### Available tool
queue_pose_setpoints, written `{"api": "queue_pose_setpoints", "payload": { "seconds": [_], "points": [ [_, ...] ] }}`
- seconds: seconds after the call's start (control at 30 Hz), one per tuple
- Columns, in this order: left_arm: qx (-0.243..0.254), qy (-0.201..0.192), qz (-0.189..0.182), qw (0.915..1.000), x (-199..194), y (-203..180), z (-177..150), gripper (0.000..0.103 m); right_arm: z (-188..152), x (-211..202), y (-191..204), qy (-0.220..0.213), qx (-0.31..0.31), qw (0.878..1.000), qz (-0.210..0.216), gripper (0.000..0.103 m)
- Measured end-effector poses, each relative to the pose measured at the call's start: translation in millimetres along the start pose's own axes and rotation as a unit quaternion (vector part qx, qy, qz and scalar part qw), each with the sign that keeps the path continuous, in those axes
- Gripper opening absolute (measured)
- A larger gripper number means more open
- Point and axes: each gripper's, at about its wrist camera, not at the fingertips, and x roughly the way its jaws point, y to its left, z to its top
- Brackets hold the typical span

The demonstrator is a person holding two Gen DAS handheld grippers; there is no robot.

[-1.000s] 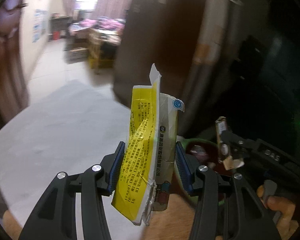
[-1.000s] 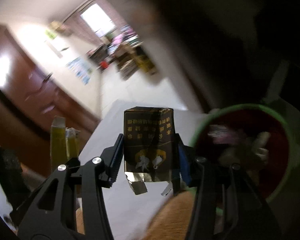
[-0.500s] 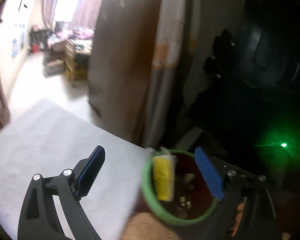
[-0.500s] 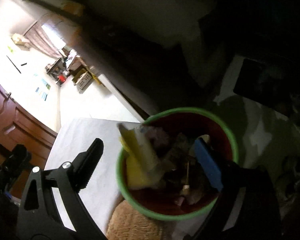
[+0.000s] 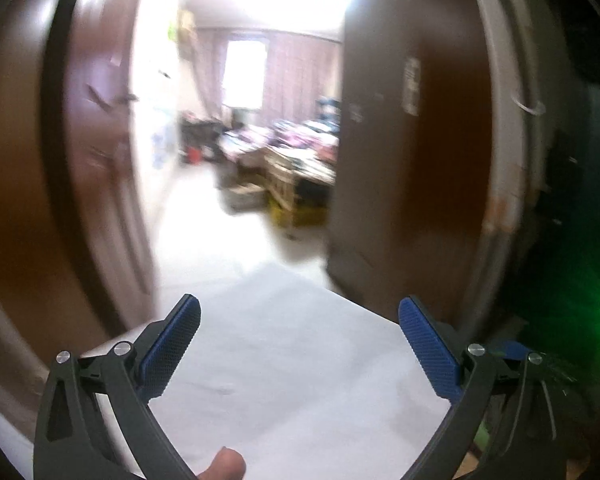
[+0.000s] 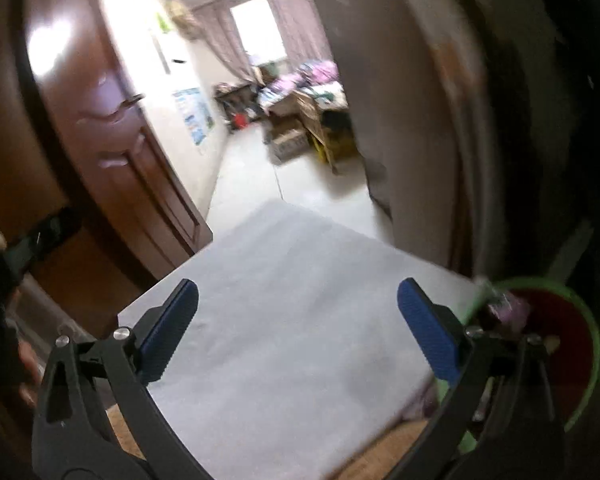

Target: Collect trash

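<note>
Both claws — left gripper [image 5: 299,328], right gripper [image 6: 298,312] — have just opened, empty; the bin [image 6: 592,344] at the table's [image 6: 292,300] right edge holds the trash.

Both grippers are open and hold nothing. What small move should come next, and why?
Probably sweep both cameras over the table for more trash: the left gripper and right gripper are empty, and the white cloth beside the green-rimmed bin looks bare.

Daylight from the far window [image 5: 246,76] blew out the ceiling in the left view. Motion blur smeared both frames. Fisheye edges bent; right sides fell dark.
</note>
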Motion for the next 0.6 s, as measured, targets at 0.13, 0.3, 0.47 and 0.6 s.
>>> {"api": "queue_pose_setpoints", "payload": {
  "seconds": [0.13,0.3,0.47,0.6],
  "points": [
    [-0.004,-0.047,0.039,0.9981,-21,22,11,0.095,0,-6,39,-0.067,-0.044,0.997,0.016,0.098],
    [-0.043,-0.05,0.059,0.996,-29,50,19,0.095,11,11,69,-0.054,-0.048,0.997,0.027,0.098],
    [-0.039,-0.047,0.091,0.994,-35,66,16,0.095,22,12,92,-0.075,-0.045,0.996,0.002,0.098],
    [-0.036,-0.048,0.105,0.9926,-39,70,17,0.095,10,7,101,-0.089,-0.028,0.995,-0.025,0.098]
  ]
}}
